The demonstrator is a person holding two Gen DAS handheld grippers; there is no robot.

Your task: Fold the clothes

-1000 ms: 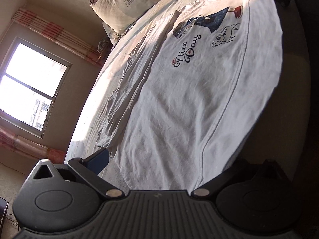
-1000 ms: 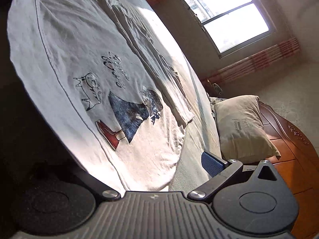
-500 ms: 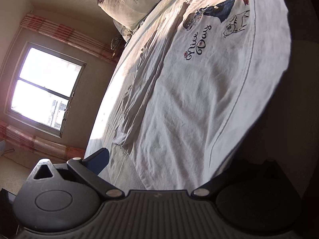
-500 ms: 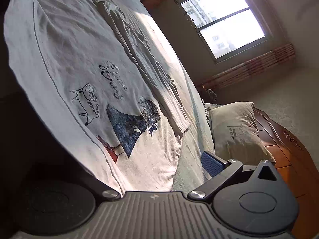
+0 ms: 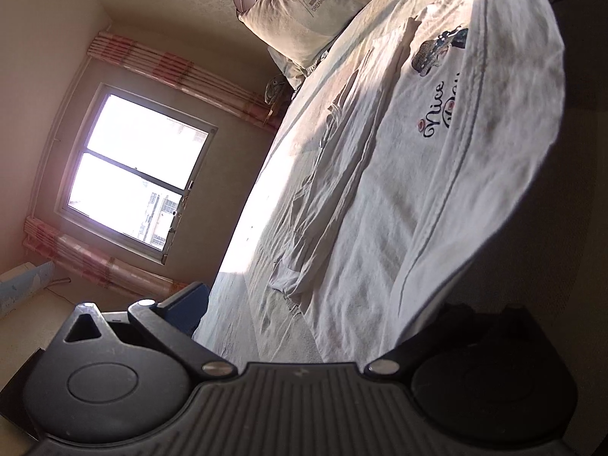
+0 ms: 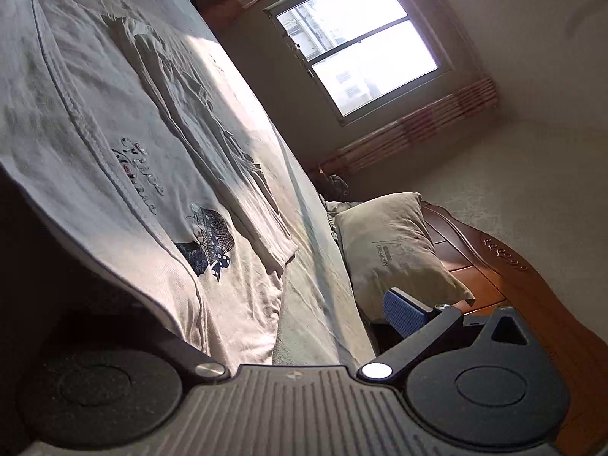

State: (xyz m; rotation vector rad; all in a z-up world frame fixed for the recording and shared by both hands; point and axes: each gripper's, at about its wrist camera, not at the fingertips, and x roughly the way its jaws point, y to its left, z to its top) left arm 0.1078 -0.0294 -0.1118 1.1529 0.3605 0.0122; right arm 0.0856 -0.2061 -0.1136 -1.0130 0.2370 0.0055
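Left wrist view: "Nice" readable on white shirt (image 5: 437, 197) lying on bed (image 5: 243, 266), "DREAMCITY" on pillow (image 5: 304, 11), shirt edge lifted higher than before, both grippers' grasp impossible to tell, fingers half hidden.

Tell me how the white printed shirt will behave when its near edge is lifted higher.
The white printed shirt is probably floppy: its raised edge already curves and sags. It looks thin and light, creased like the folded sleeve. The far part would likely drag over the bed sheet.
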